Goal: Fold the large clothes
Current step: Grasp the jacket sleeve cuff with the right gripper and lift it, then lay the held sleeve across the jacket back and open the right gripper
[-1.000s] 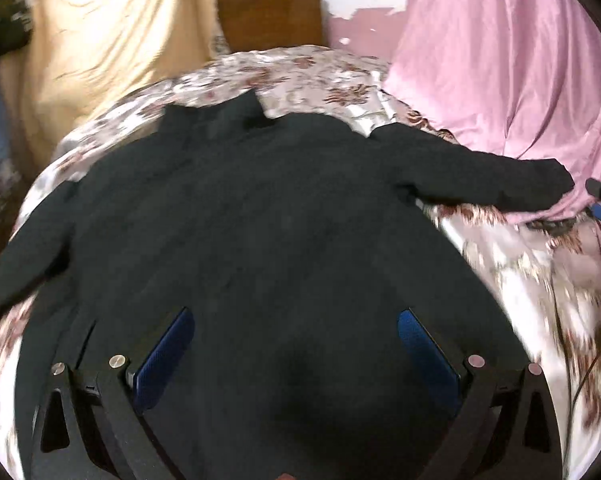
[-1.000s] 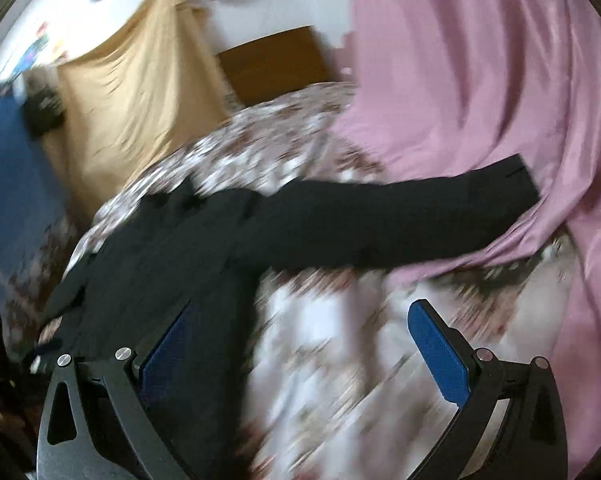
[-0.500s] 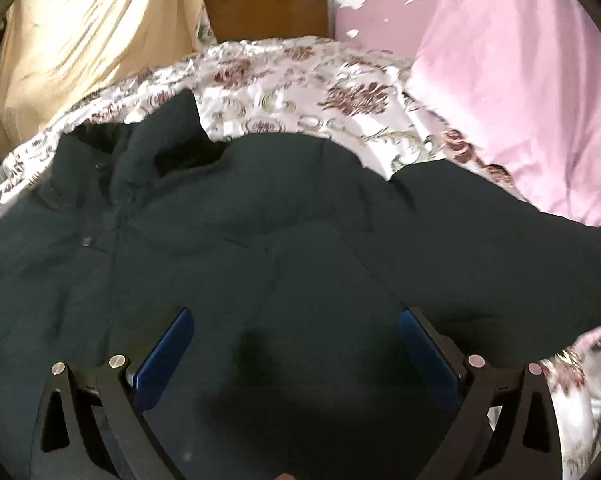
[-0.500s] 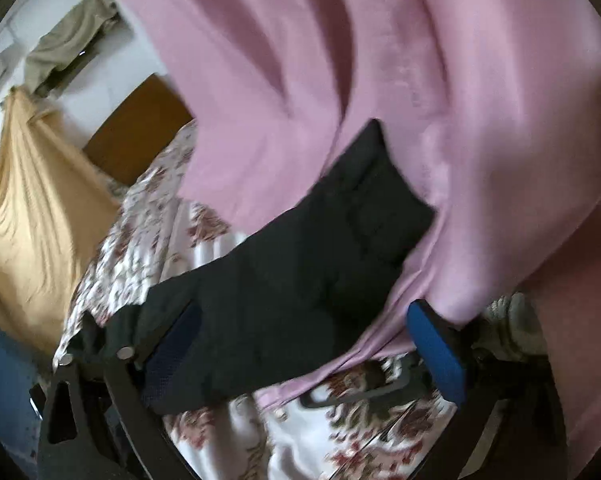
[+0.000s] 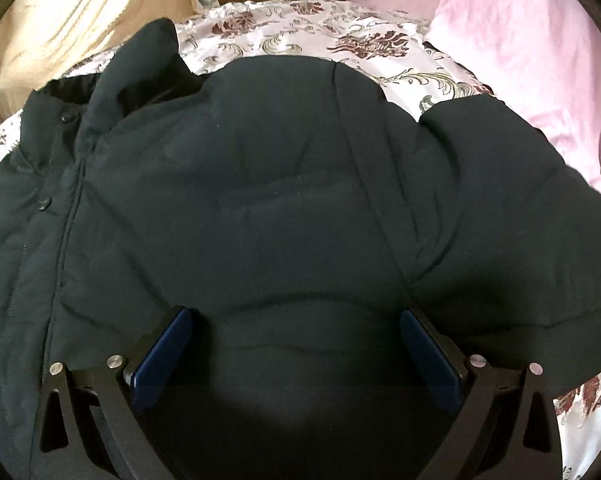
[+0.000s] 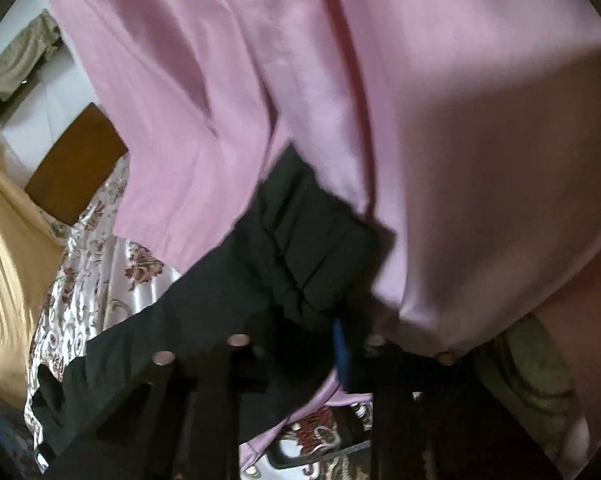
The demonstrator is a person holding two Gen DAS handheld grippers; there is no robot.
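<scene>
In the left wrist view, the left gripper (image 5: 296, 356) had come down close over the big dark coat (image 5: 236, 208) spread on the flowery bed (image 5: 340, 44), and its jaws stayed wide with nothing pinched. In the right wrist view, the right gripper (image 6: 300, 340) had gone from wide to nearly shut, closing on the coat's sleeve end (image 6: 300, 248) beside the pink cloth (image 6: 440, 120). That sleeve looked ready to be folded in.

dark jacket (image 5: 260, 200) on floral bed (image 5: 340, 40)

You get no readable text, label, brand or number anywhere in either wrist view here.
</scene>
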